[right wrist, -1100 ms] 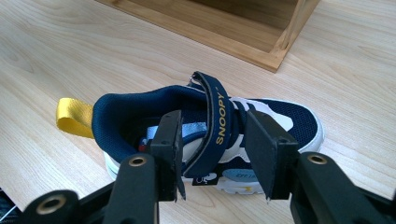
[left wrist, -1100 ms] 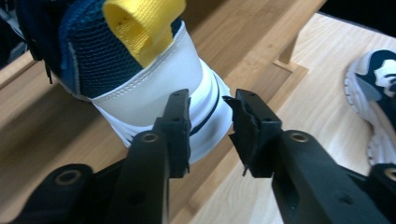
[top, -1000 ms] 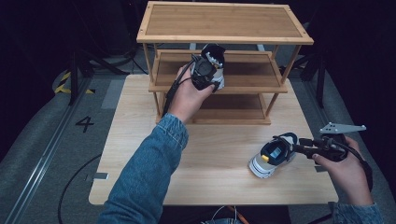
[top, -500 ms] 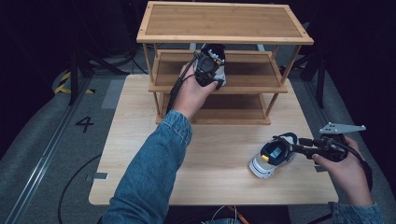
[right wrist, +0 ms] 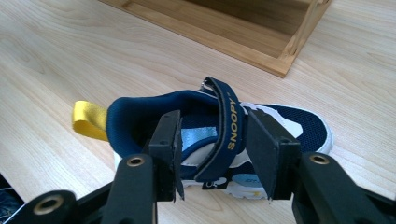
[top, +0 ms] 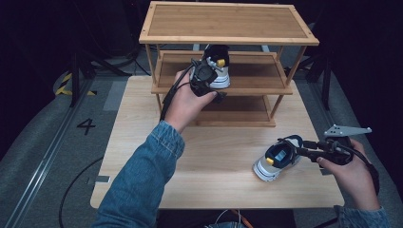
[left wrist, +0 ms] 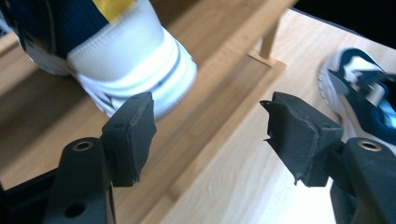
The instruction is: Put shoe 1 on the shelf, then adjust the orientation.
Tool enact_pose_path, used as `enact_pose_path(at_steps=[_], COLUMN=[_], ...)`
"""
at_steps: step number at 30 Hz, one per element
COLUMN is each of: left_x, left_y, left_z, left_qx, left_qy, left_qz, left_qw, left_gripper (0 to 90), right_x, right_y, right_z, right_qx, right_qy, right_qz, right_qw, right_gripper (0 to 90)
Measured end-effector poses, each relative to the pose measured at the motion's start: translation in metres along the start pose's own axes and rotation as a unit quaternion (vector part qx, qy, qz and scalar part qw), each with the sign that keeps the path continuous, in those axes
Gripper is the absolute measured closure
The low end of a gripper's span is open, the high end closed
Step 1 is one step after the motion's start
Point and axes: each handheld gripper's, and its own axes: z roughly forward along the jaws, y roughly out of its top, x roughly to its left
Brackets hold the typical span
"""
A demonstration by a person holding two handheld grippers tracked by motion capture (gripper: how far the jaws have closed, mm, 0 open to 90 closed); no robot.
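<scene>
In the high view, a wooden rack (top: 228, 66) with 3 shelves stands at the far side of the table (top: 209, 156); 1 navy-and-white shoe (top: 219, 71) sits on the rack's middle shelf, and the left gripper (top: 208, 78) is just in front of it, at the shelf's front edge. A second shoe (top: 275, 159) lies on the table in front of the rack, to its right, with the right gripper (top: 298, 148) at its collar. In the left gripper view the jaws have just been opening – nothing between them, the shelf shoe's (left wrist: 116, 51) heel just beyond. In the right gripper view the jaws close around the table shoe's (right wrist: 215, 135) strap and collar
</scene>
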Motion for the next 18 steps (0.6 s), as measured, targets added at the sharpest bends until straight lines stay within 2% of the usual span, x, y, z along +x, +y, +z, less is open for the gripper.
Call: enact_pose_path(at_steps=[4, 7, 13, 17, 18], left_x=[-0.006, -0.01, -0.013, -0.012, -0.012], left_y=[-0.014, -0.027, -0.054, -0.077, -0.087], left_z=[-0.013, -0.023, -0.035, -0.034, -0.031], left_qx=[0.008, 0.023, 0.039, 0.055, 0.067], left_qy=[-0.008, 0.008, 0.006, -0.004, -0.006], left_qz=[0.007, 0.022, 0.021, 0.006, 0.004], left_qw=[0.9999, 0.9995, 0.999, 0.9985, 0.9977], left_gripper=[32.1, 31.7, 31.2, 30.1, 30.0], right_x=[0.006, 0.011, 0.021, 0.028, 0.028], right_y=[0.004, 0.006, 0.01, 0.013, 0.013], right_z=[-0.002, -0.002, -0.004, -0.006, -0.006], right_qx=[-0.001, 0.0, 0.004, 0.013, 0.017], right_qy=[0.004, 0.007, 0.008, 0.011, 0.01], right_qz=[-0.005, -0.011, -0.034, -0.04, -0.039], right_qw=[1.0, 0.9999, 0.9994, 0.999, 0.999], right_gripper=[56.3, 55.7, 55.1, 51.8, 51.8])
